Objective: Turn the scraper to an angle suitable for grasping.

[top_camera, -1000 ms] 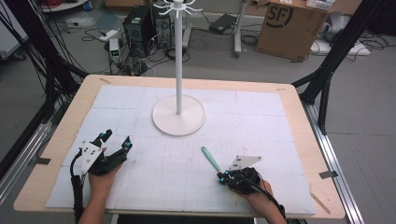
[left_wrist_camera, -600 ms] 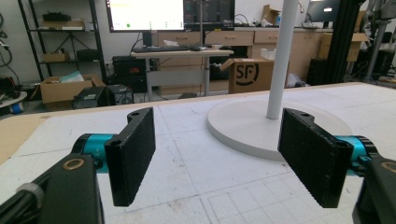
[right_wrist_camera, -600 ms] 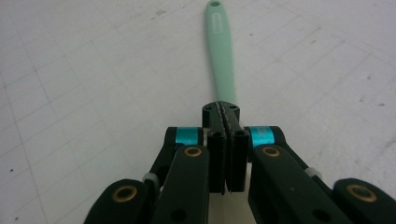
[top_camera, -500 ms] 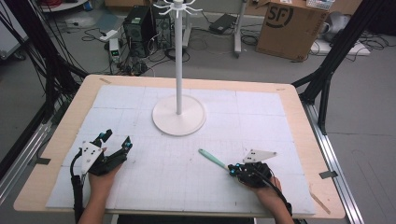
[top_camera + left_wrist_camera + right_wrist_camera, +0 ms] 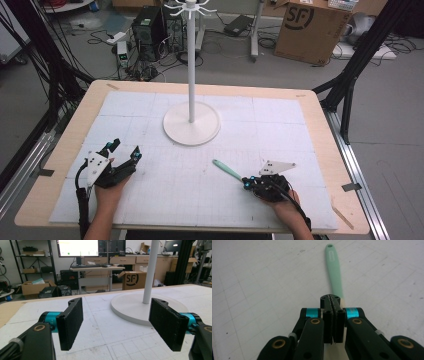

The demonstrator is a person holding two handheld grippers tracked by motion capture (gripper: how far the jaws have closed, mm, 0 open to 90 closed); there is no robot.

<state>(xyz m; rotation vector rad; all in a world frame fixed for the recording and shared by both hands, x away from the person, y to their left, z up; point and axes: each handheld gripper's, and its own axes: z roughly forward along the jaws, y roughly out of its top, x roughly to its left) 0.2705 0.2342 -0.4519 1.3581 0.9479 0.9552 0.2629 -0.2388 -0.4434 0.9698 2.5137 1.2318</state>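
A tool with a mint-green handle lies low over the white mat, its handle pointing up-left. My right gripper is shut on its near end. In the right gripper view the jaws are pressed together on a thin part of the tool, and the green handle runs on past my right gripper. My left gripper rests at the front left of the mat, open, with nothing in it. In the left gripper view my left gripper has its pads far apart.
A white stand with a round base and a tall pole sits at the middle back of the mat; its base lies just ahead of the left jaws. The wooden table edge frames the mat. Cartons and cables lie on the floor behind.
The right hand has shifted slightly right and turned, so the green handle has swung from steeply up-left to a flatter angle. The left hand has stayed still.
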